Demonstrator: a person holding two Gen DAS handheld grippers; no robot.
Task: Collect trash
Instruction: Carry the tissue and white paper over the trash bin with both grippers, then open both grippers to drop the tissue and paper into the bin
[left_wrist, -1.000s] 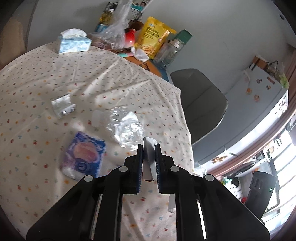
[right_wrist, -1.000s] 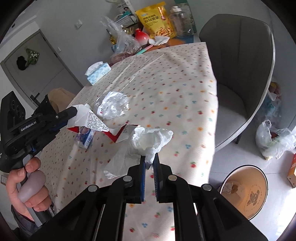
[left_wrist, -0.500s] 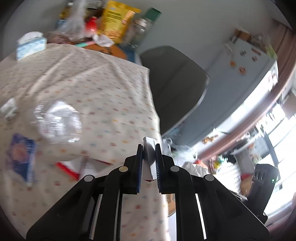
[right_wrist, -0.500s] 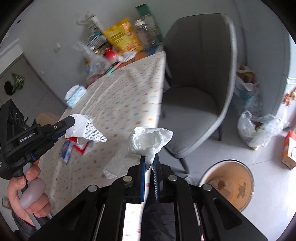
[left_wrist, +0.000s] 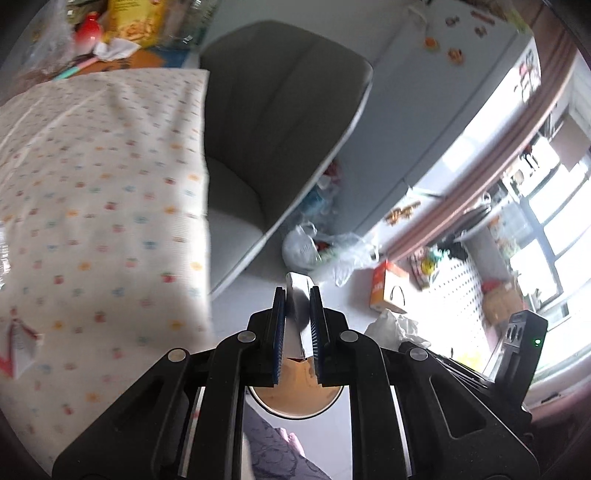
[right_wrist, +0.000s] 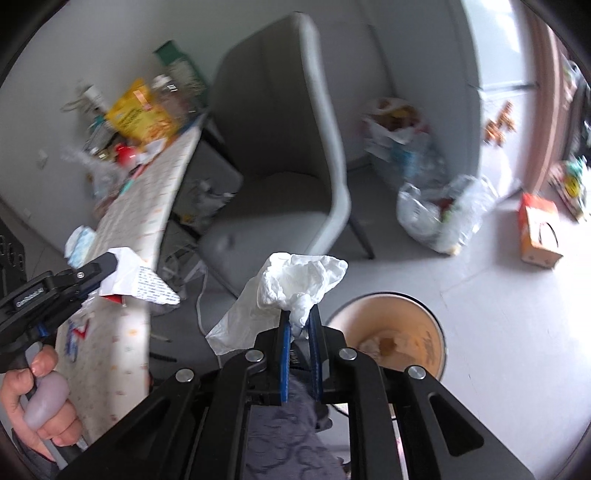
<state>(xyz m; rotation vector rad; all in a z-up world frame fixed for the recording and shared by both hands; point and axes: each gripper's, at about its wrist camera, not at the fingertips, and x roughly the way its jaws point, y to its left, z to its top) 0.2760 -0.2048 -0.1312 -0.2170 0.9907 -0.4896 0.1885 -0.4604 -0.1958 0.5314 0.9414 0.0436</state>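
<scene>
My left gripper (left_wrist: 297, 295) is shut on a torn white printed paper wrapper (left_wrist: 295, 317). It hangs past the table edge, above the round tan bin (left_wrist: 295, 400) on the floor. In the right wrist view that wrapper (right_wrist: 147, 288) sticks out of the left gripper (right_wrist: 110, 267), which a hand (right_wrist: 40, 391) holds. A crumpled white tissue (right_wrist: 299, 277) stands between the pads of my right gripper (right_wrist: 298, 314), whose jaws are opening while the tissue is still pinched at its stem. This gripper is just left of the bin (right_wrist: 391, 332), which holds some scraps.
The table with the dotted cloth (left_wrist: 92, 184) lies left, with a red-and-white scrap (left_wrist: 18, 347) on it. A grey chair (right_wrist: 280, 147) stands beside it. Plastic bags of rubbish (right_wrist: 443, 214) and an orange box (right_wrist: 537, 229) sit on the floor beyond the bin.
Both grippers have swung right, off the table and down toward the bin on the floor. Each still carries its piece: the wrapper on the left, the tissue on the right.
</scene>
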